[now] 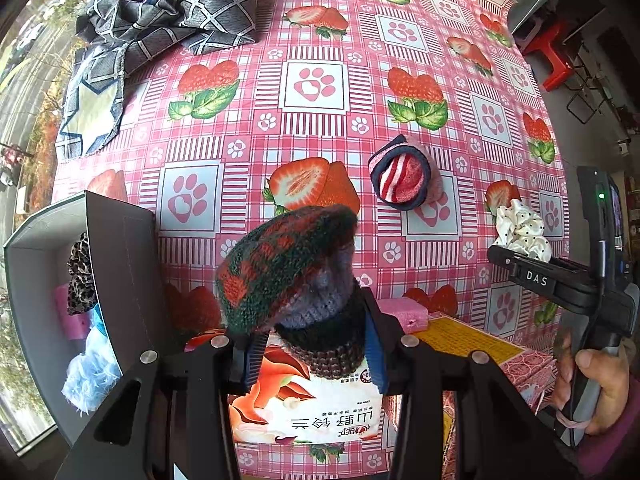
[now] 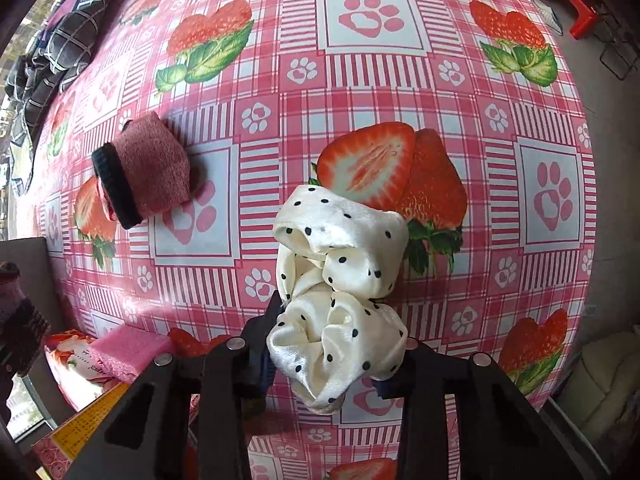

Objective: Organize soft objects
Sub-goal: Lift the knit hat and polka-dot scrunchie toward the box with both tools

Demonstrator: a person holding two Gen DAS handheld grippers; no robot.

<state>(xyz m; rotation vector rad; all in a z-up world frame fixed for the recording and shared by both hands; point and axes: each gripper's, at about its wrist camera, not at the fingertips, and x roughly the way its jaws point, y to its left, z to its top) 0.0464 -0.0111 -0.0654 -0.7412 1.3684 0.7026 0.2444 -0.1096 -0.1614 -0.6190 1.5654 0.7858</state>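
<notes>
Left gripper (image 1: 312, 356) is clamped on a knitted hat (image 1: 288, 272), pinched at its ribbed dark cuff, hanging just above the table's near-left corner beside an open grey box (image 1: 36, 264). Right gripper (image 2: 328, 360) has its jaws squeezed on a cream polka-dot scrunchie (image 2: 340, 300), near the table's front edge over the strawberry-print tablecloth (image 2: 360, 80). Both look light, floppy and forgiving; the satin may slip, so bunch it deep. A rolled pink sock (image 2: 148, 168) waits mid-table. "DAS" reads on the right gripper's clamp.
</notes>
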